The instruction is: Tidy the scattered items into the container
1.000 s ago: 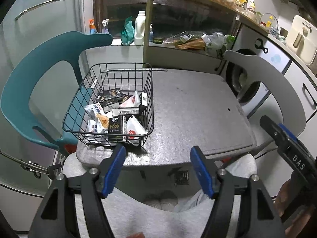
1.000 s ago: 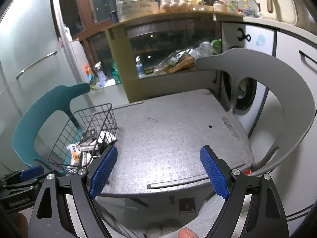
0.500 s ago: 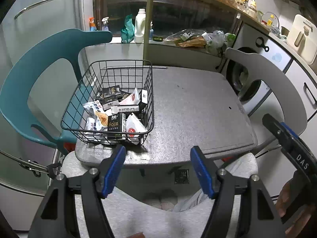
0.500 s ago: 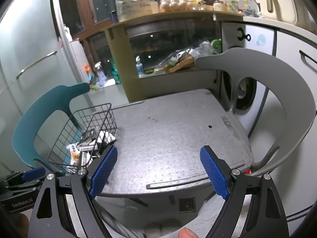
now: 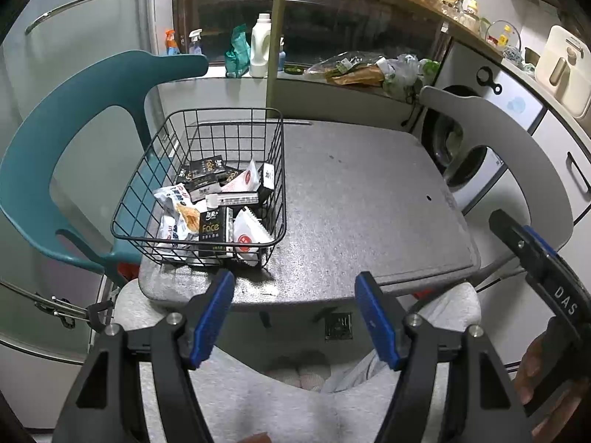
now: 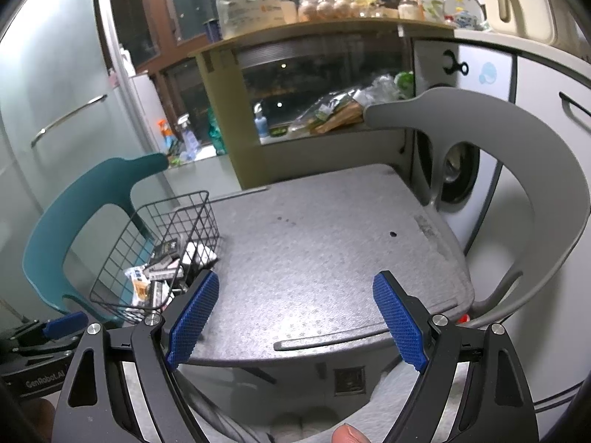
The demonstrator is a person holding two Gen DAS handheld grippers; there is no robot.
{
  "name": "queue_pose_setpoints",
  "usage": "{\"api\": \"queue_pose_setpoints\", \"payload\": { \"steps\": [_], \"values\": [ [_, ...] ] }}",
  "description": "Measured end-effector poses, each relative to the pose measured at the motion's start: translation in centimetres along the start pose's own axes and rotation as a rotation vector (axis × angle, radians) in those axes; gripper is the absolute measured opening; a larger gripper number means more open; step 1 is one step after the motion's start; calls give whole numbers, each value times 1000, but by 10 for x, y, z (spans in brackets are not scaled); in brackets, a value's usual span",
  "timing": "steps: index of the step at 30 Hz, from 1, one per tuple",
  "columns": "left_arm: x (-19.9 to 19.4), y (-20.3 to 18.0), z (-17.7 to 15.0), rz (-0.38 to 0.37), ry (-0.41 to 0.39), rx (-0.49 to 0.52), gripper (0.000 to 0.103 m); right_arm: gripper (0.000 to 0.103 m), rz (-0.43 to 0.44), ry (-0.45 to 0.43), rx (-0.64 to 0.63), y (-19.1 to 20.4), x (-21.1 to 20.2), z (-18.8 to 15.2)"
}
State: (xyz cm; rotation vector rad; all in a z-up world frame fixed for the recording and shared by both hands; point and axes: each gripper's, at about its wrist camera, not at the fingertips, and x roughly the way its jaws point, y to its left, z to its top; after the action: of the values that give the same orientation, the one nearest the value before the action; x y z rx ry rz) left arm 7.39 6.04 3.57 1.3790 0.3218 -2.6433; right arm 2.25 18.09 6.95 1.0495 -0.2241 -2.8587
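While held before the grey table (image 5: 369, 199), left gripper (image 5: 295, 313) and right gripper (image 6: 295, 317) both spread wide, grasping nothing; packets (image 5: 218, 206) piled inside wire basket (image 5: 155, 155) at table's left edge.

— What's the room like from where you sit?
— I see a grey table (image 5: 369, 199), a teal chair (image 5: 74, 118) at its left edge and a grey chair (image 6: 517, 155) at its right.
— And behind?
— I make out a dark window (image 5: 229, 22), a wooden shelf (image 6: 314, 33) above the far edge, and a washing machine (image 5: 465, 162) at the far right corner.
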Motion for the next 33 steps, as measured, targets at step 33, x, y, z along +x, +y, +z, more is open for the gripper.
{"api": "queue_pose_setpoints", "payload": {
  "steps": [33],
  "values": [
    [3,4,0,-6,14,12,73,86,6,10,1,4,1,-2]
  ]
}}
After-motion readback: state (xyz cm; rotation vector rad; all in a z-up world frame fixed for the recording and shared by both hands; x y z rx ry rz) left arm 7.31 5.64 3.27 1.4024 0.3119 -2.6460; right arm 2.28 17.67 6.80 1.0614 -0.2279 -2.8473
